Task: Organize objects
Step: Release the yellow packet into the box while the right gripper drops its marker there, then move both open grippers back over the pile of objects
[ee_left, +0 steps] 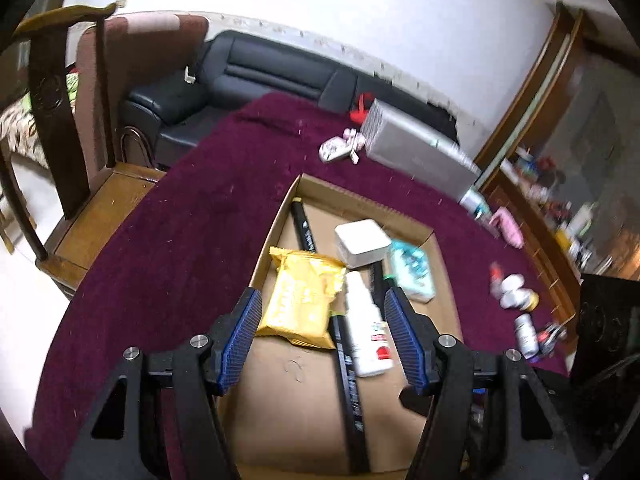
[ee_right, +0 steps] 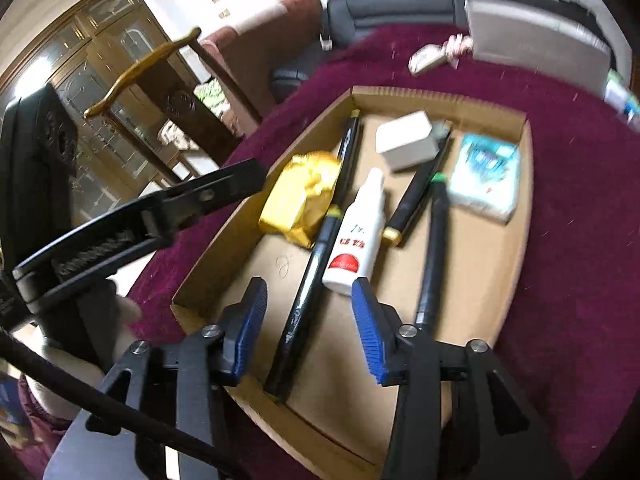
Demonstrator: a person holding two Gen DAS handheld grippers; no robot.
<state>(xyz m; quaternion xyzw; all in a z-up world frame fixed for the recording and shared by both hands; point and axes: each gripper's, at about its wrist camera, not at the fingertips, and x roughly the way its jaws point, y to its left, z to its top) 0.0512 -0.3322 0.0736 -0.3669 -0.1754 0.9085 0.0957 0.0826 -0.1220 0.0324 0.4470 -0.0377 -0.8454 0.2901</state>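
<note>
A shallow cardboard box [ee_left: 288, 408] [ee_right: 480, 280] lies on the maroon cloth. In it are a yellow snack packet [ee_left: 298, 300] [ee_right: 298, 198], a white spray bottle [ee_left: 366, 324] [ee_right: 358, 232], a white case [ee_left: 362, 242] [ee_right: 406, 140], a teal packet [ee_left: 412, 270] [ee_right: 486, 178] and several black markers [ee_left: 348, 364] [ee_right: 308, 296]. My left gripper [ee_left: 322, 340] is open and empty above the box's near end. My right gripper [ee_right: 308, 328] is open and empty, with a black marker lying below between its fingers. The left gripper's arm [ee_right: 140, 220] shows in the right wrist view.
On the cloth beyond the box lie a long silver box [ee_left: 420, 148] [ee_right: 536, 46] and a small pinkish pack [ee_left: 340, 148] [ee_right: 432, 56]. Small bottles and tubes [ee_left: 520, 312] lie at the right. A wooden chair [ee_left: 68, 152], a black sofa [ee_left: 248, 72] and a cabinet [ee_right: 100, 80] surround the table.
</note>
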